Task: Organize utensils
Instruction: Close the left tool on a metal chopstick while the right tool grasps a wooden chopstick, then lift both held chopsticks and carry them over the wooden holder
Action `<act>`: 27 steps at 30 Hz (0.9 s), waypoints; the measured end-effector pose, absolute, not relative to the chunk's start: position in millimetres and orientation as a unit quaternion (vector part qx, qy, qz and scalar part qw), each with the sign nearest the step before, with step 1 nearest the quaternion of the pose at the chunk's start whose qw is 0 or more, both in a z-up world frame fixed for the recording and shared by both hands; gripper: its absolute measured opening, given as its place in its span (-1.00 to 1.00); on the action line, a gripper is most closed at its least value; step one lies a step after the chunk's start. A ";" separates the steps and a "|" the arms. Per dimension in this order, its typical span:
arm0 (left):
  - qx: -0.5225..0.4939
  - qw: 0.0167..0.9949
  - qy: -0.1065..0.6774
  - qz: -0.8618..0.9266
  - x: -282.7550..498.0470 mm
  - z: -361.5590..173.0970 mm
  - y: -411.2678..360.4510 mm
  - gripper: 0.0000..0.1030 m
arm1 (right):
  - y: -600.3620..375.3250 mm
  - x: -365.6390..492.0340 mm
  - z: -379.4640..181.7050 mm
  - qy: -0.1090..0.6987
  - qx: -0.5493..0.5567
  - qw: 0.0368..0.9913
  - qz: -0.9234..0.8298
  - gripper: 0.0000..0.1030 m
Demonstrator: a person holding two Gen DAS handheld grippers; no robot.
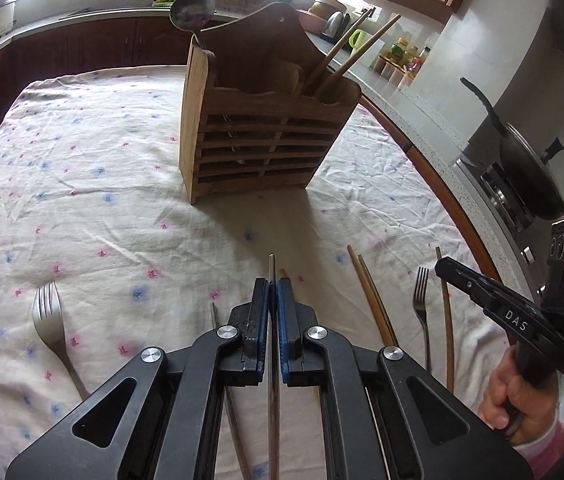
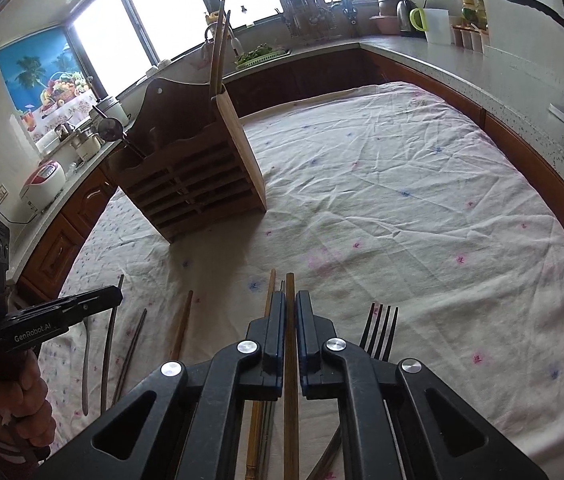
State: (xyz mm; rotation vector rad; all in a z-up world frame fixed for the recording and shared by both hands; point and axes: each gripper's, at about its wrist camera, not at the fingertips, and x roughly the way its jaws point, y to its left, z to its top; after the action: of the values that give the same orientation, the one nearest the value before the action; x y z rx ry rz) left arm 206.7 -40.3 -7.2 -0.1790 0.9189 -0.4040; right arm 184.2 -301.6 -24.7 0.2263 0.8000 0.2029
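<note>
Fingers on my left gripper [image 1: 273, 292] clamp a metal chopstick [image 1: 271, 276]. Right gripper [image 2: 290, 304] pinches a wooden chopstick [image 2: 290, 360] above the tabletop [image 2: 402, 220].

Lower ends of the metal chopstick [image 1: 272, 360] and wooden chopstick [image 2: 290, 380] hidden under gripper bodies. Fork [image 2: 378, 332] handle hidden likewise. Holder [image 1: 257, 136] contents behind slats too dim to tell. Pan [image 1: 530, 176] cut off at edge.
</note>
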 end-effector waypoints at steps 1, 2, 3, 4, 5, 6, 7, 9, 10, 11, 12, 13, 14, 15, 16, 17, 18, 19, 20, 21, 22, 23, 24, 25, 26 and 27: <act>-0.088 0.875 0.433 -0.195 203.1 -1.7 -38.3 -0.93 | -300.8 182.1 -20.5 0.384 0.110 0.912 0.100 -0.90; -0.091 0.878 0.427 -0.198 199.7 3.8 -37.2 -0.93 | -300.3 179.7 -16.6 0.379 0.109 0.914 0.101 -0.90; -0.094 0.881 0.420 -0.199 195.6 10.2 -35.3 -0.93 | -299.7 177.5 -12.3 0.374 0.109 0.915 0.102 -0.90; -0.098 0.883 0.413 -0.201 192.0 16.0 -32.9 -0.93 | -299.3 175.3 -8.1 0.369 0.110 0.917 0.104 -0.90; -0.102 0.885 0.405 -0.204 188.0 22.1 -30.0 -0.93 | -299.0 173.0 -3.6 0.364 0.110 0.919 0.106 -0.90; -0.106 0.888 0.397 -0.207 183.8 28.4 -27.2 -0.93 | -298.6 170.8 1.6 0.358 0.110 0.921 0.108 -0.90; -0.110 0.891 0.389 -0.209 179.8 35.1 -24.5 -0.93 | -298.1 168.4 7.0 0.352 0.110 0.923 0.110 -0.90; -0.114 0.896 0.374 -0.212 172.4 46.6 -19.3 -0.93 | -296.7 163.1 18.2 0.338 0.110 0.928 0.114 -0.90; -0.117 0.898 0.367 -0.214 169.0 51.4 -16.8 -0.93 | -295.7 160.4 23.9 0.331 0.110 0.930 0.115 -0.90; -0.120 0.899 0.361 -0.215 165.7 56.0 -14.6 -0.93 | -294.5 157.9 29.8 0.324 0.109 0.932 0.117 -0.90; -0.123 0.900 0.356 -0.217 162.7 59.6 -11.9 -0.93 | -293.3 155.5 35.5 0.317 0.108 0.935 0.120 -0.90; -0.126 0.901 0.352 -0.219 160.1 62.6 -9.1 -0.93 | -292.3 153.2 40.7 0.310 0.107 0.937 0.121 -0.90; -0.129 0.902 0.347 -0.220 157.5 66.1 -6.0 -0.93 | -291.1 151.0 45.6 0.304 0.106 0.939 0.123 -0.90; -0.130 0.904 0.344 -0.220 155.5 68.3 -4.0 -0.93 | -290.7 149.0 49.8 0.297 0.105 0.941 0.126 -0.90; -0.131 0.905 0.340 -0.220 153.3 70.8 -2.3 -0.93 | -289.6 147.1 54.2 0.292 0.104 0.942 0.127 -0.90; -0.132 0.906 0.337 -0.221 150.9 73.0 -0.6 -0.93 | -288.2 145.1 58.8 0.286 0.103 0.944 0.129 -0.90; -0.133 0.907 0.334 -0.221 149.2 75.0 0.9 -0.93 | -287.1 144.3 62.5 0.282 0.102 0.945 0.130 -0.90; -0.134 0.908 0.331 -0.221 148.2 76.6 2.1 -0.93 | -286.0 144.0 65.5 0.278 0.101 0.946 0.131 -0.90; -0.135 0.908 0.328 -0.221 147.3 78.1 3.4 -0.93 | -284.9 143.7 68.7 0.274 0.100 0.947 0.133 -0.90; -0.136 0.909 0.326 -0.221 145.8 79.6 4.5 -0.93 | -284.1 143.7 71.3 0.271 0.099 0.948 0.134 -0.90; -0.136 0.910 0.323 -0.222 144.5 81.3 5.8 -0.93 | -282.7 143.4 74.1 0.268 0.099 0.949 0.136 -0.90; -0.136 0.911 0.320 -0.222 143.5 82.9 6.7 -0.93 | -281.7 143.0 76.5 0.265 0.098 0.949 0.137 -0.90; -0.136 0.912 0.317 -0.222 142.6 84.5 7.5 -0.93 | -280.6 143.1 78.5 0.263 0.097 0.950 0.138 -0.90; -0.137 0.913 0.315 -0.222 141.3 86.1 8.4 -0.93 | -279.8 143.2 79.7 0.261 0.096 0.951 0.139 -0.90; -0.137 0.913 0.312 -0.222 140.5 87.6 9.1 -0.93 | -279.2 143.6 80.7 0.259 0.095 0.951 0.140 -0.90; -0.138 0.914 0.310 -0.222 139.9 88.9 9.6 -0.93 | -279.0 143.6 81.8 0.257 0.095 0.951 0.141 -0.90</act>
State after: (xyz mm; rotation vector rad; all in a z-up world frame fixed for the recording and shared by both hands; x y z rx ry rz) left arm 139.9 9.6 88.9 -0.2840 0.6390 -0.4565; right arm 143.6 -279.0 81.8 0.1938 0.5230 0.2862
